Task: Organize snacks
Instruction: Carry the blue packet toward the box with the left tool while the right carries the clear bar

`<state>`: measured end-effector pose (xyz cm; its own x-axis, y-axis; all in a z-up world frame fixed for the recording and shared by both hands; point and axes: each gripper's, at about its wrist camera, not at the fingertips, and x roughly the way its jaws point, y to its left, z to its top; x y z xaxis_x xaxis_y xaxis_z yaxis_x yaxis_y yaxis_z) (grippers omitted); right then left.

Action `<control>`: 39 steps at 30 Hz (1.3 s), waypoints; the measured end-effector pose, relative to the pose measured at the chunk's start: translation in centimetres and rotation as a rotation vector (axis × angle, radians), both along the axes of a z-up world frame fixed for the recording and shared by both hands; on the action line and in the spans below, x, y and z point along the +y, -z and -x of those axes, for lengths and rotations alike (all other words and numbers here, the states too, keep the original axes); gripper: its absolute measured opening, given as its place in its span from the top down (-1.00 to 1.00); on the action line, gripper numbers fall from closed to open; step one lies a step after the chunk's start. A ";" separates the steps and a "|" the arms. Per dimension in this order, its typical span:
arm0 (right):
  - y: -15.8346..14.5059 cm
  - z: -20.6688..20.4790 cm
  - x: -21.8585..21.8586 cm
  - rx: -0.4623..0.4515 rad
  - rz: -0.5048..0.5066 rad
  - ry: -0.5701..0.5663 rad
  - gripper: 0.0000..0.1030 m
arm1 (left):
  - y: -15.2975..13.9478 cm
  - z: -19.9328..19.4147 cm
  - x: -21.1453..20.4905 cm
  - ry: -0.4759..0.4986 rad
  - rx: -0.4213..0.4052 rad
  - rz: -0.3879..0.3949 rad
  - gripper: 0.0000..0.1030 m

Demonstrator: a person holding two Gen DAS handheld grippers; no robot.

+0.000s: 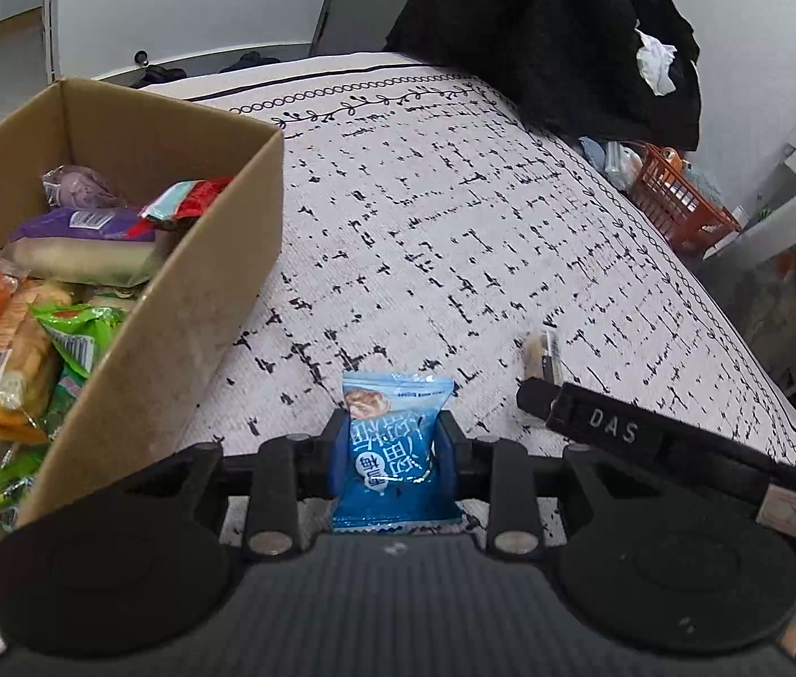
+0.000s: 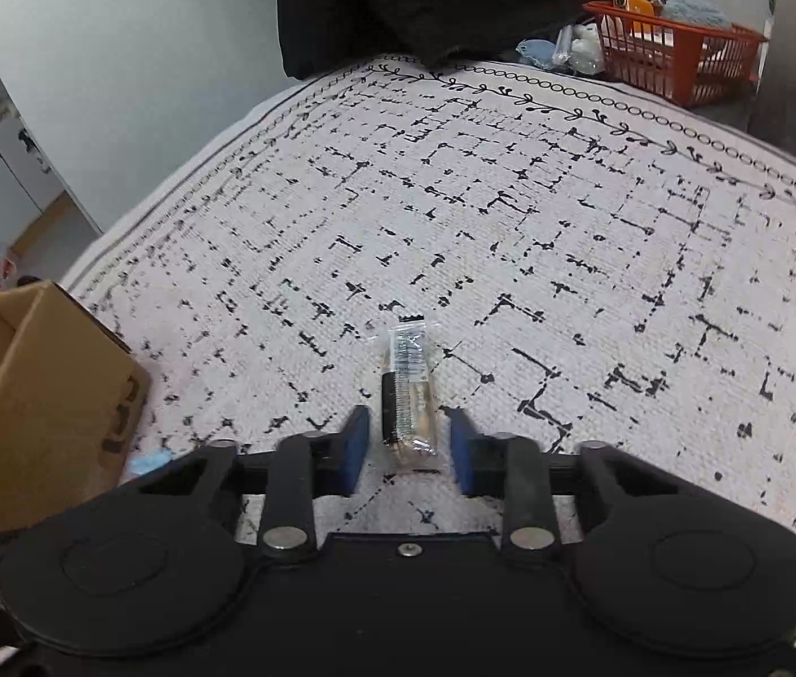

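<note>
My left gripper (image 1: pixel 392 440) is shut on a blue snack packet (image 1: pixel 392 451) and holds it above the patterned cloth, just right of the cardboard box (image 1: pixel 183 304), which holds several snack packs. My right gripper (image 2: pixel 409 440) is open, its jaws on either side of a clear-wrapped stick snack (image 2: pixel 406 389) lying on the cloth. That stick snack also shows in the left wrist view (image 1: pixel 541 355), with the right gripper's body beside it. The box corner shows at the left of the right wrist view (image 2: pixel 42 395).
The white cloth with black marks (image 2: pixel 510 225) covers the table. An orange basket (image 2: pixel 680 51) with items stands at the far edge, next to a black garment (image 1: pixel 555 28). A bit of blue wrapper (image 2: pixel 149 462) lies by the box.
</note>
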<state>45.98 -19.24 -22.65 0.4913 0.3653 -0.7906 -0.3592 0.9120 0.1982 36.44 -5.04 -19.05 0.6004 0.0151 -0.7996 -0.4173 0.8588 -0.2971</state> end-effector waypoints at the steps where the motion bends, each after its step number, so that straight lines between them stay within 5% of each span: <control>1: -0.1 0.1 -0.1 0.002 -0.004 0.001 0.61 | 0.1 -0.1 0.2 -0.003 0.002 0.002 0.41; 15: -3.2 2.5 -1.8 -0.049 -0.084 0.093 0.62 | -1.3 -0.3 0.8 0.000 -0.019 0.013 0.41; 39: -10.4 7.1 3.5 -0.183 -0.216 0.007 0.63 | -11.6 3.7 4.2 -0.009 -0.183 -0.048 0.41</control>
